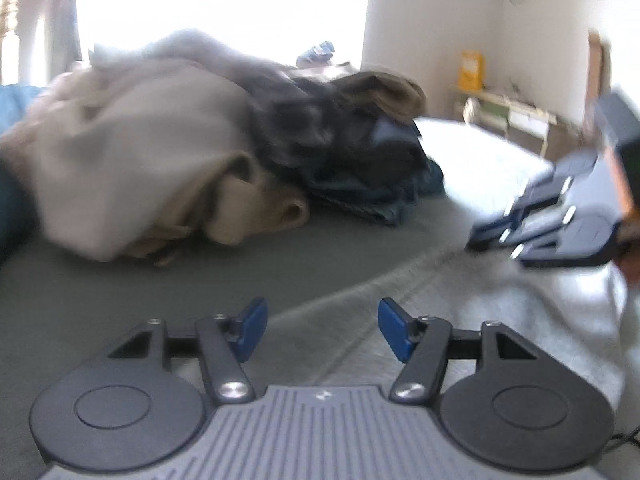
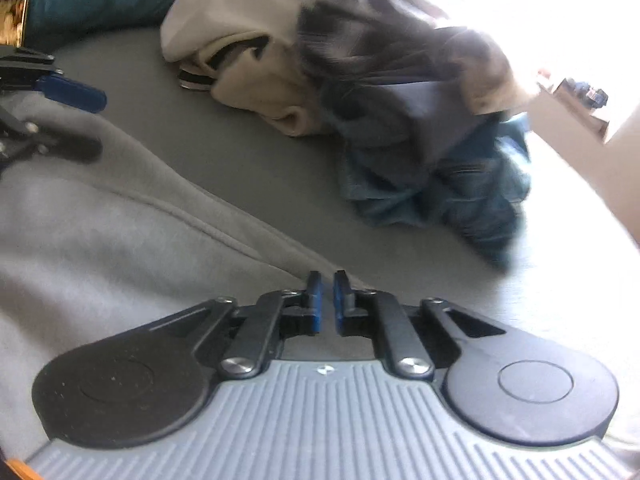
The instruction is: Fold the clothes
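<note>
Looking from the left wrist, the left gripper hangs released over the near grey sweatshirt, soft and limp on the bed. From the right wrist, the right gripper stands slightly parted, empty, over its seamed edge, probably the best hold; unfolded clothes lie far.

Ahead of me a window blazes white at the upper middle. A pale wall stands right of it, with a low shelf at its foot.
</note>
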`<state>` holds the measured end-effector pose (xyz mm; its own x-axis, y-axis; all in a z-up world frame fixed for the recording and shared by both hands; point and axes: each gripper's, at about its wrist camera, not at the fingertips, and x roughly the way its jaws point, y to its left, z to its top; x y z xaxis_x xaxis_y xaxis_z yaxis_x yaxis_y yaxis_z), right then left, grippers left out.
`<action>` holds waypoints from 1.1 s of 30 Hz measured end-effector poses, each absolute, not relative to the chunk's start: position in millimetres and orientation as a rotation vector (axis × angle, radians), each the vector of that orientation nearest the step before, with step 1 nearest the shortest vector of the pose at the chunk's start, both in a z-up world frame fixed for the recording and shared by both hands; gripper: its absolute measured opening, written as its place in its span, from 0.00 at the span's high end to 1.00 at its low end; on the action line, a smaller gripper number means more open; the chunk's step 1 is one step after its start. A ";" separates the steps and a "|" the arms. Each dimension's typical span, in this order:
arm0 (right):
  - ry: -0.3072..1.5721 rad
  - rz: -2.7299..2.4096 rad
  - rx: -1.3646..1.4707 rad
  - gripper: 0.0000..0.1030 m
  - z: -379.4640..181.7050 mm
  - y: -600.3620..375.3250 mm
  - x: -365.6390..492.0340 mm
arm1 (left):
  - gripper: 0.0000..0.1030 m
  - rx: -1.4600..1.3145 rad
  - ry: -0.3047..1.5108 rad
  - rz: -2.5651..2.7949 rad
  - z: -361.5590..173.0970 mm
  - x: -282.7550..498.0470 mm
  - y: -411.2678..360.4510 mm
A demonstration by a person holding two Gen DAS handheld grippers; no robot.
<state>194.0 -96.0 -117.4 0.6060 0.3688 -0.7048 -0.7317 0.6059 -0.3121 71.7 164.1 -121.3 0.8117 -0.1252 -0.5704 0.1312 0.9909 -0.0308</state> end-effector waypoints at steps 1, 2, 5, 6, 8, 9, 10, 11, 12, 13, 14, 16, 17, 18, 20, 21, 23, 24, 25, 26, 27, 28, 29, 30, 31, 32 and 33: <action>0.628 0.678 -0.662 0.80 -113.8 -106.0 194.6 | 0.40 0.024 0.622 -0.146 -124.2 76.7 157.2; 0.635 0.673 -0.690 0.71 -111.1 -117.3 198.2 | 0.40 0.034 0.629 -0.158 -126.4 81.6 151.1; 0.679 0.665 -0.777 0.67 -108.9 -145.8 215.4 | 0.40 0.063 0.647 -0.180 -133.2 91.3 140.1; 0.692 0.659 -0.801 0.67 -109.0 -150.0 220.9 | 0.40 0.076 0.649 -0.187 -135.0 93.9 137.6; 0.725 0.655 -0.842 0.67 -110.0 -155.3 233.2 | 0.40 0.103 0.653 -0.205 -137.4 99.4 133.2; 0.748 0.674 -0.864 0.67 -112.1 -154.3 238.4 | 0.40 0.120 0.652 -0.216 -137.8 101.6 131.6; 0.772 0.694 -0.887 0.67 -114.3 -153.1 243.3 | 0.40 0.129 0.651 -0.225 -138.4 103.6 130.6; 0.794 0.724 -0.927 0.67 -117.9 -150.0 246.7 | 0.40 0.138 0.651 -0.234 -139.0 105.6 129.7; 0.808 0.747 -0.964 0.67 -120.8 -146.9 248.7 | 0.40 0.137 0.656 -0.240 -140.4 107.2 129.5; 0.814 0.767 -1.001 0.67 -123.1 -142.6 249.6 | 0.40 0.135 0.662 -0.246 -141.8 108.9 129.3; 0.828 0.784 -1.025 0.67 -124.7 -139.0 252.3 | 0.40 0.133 0.664 -0.250 -143.0 110.7 129.8; 0.868 0.812 -1.043 0.68 -126.2 -134.7 257.3 | 0.41 0.130 0.659 -0.258 -144.5 111.1 130.9; 0.884 0.833 -1.057 0.68 -124.9 -133.6 259.0 | 0.41 0.128 0.656 -0.261 -144.8 111.5 131.6; 0.901 0.855 -1.070 0.68 -123.3 -132.5 260.6 | 0.42 0.126 0.653 -0.264 -145.3 111.2 132.2; 0.932 0.892 -1.094 0.69 -121.2 -130.4 263.3 | 0.42 0.122 0.646 -0.270 -146.2 110.5 133.4; 0.944 0.905 -1.103 0.70 -121.5 -129.4 264.0 | 0.42 0.121 0.642 -0.275 -146.5 110.3 134.2; 0.943 0.929 -1.132 0.70 -122.4 -127.4 263.8 | 0.42 0.113 0.640 -0.282 -147.4 111.3 136.2; 0.953 0.935 -1.128 0.70 -123.1 -126.8 265.7 | 0.42 0.108 0.641 -0.285 -147.9 111.8 137.1; 0.965 0.941 -1.122 0.70 -123.9 -126.2 267.8 | 0.42 0.105 0.641 -0.286 -148.2 112.2 137.7; 0.976 0.946 -1.116 0.70 -124.7 -125.6 269.9 | 0.42 0.105 0.640 -0.287 -148.5 112.3 137.8; 0.988 0.947 -1.107 0.70 -126.0 -125.7 272.0 | 0.42 0.104 0.638 -0.287 -148.9 112.4 137.9; 0.995 0.946 -1.095 0.70 -126.9 -126.1 272.9 | 0.42 0.106 0.636 -0.287 -149.1 112.3 137.7; 1.001 0.943 -1.083 0.71 -127.8 -126.5 273.7 | 0.42 0.108 0.634 -0.286 -149.2 112.1 137.5; 1.003 0.938 -1.071 0.73 -127.5 -127.1 272.8 | 0.42 0.109 0.632 -0.285 -149.3 111.6 137.4; 1.005 0.933 -1.060 0.75 -127.0 -127.7 271.8 | 0.42 0.111 0.629 -0.283 -149.4 111.1 137.3; 1.004 0.923 -1.050 0.84 -126.8 -128.1 268.8 | 0.42 0.113 0.627 -0.282 -149.4 110.7 137.1; 0.995 0.917 -1.052 0.88 -127.4 -127.9 263.8 | 0.42 0.115 0.624 -0.281 -149.5 110.3 136.9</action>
